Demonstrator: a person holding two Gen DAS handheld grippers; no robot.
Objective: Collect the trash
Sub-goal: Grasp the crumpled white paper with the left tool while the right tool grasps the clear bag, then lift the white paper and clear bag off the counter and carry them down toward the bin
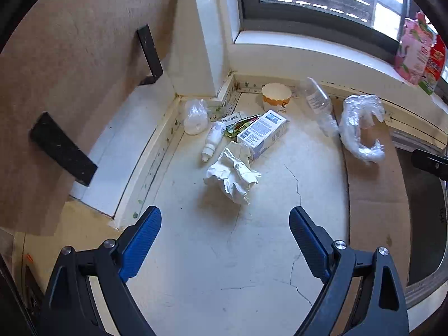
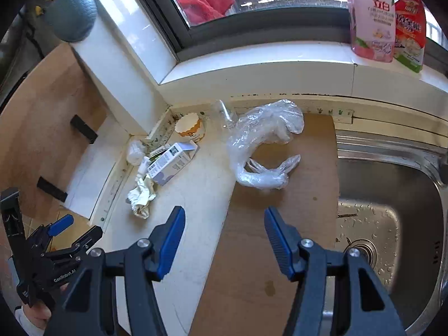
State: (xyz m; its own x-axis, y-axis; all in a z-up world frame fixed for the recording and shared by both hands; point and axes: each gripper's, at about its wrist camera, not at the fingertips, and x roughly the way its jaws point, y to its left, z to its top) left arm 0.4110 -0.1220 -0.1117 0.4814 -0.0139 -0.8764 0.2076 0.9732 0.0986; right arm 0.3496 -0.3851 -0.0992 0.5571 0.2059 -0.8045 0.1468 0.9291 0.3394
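Note:
Trash lies in the counter's back corner. Crumpled white paper (image 1: 233,175) (image 2: 141,194) is nearest, just ahead of my open, empty left gripper (image 1: 225,221). Behind it lie a white carton (image 1: 261,134) (image 2: 170,162), a small white bottle (image 1: 213,140), a small clear bag (image 1: 196,116), a paper cup (image 1: 275,96) (image 2: 190,127) and a clear plastic bottle (image 1: 320,106). A large clear plastic bag (image 1: 361,124) (image 2: 263,145) lies on the cardboard sheet (image 2: 280,224), ahead of my open, empty right gripper (image 2: 225,218). The left gripper also shows in the right wrist view (image 2: 72,232).
A steel sink (image 2: 392,218) is to the right of the cardboard. Pink and red pouches (image 2: 372,19) stand on the window sill (image 2: 252,64). A wall with black brackets (image 1: 61,148) closes the left side. The counter (image 1: 224,266) is cracked.

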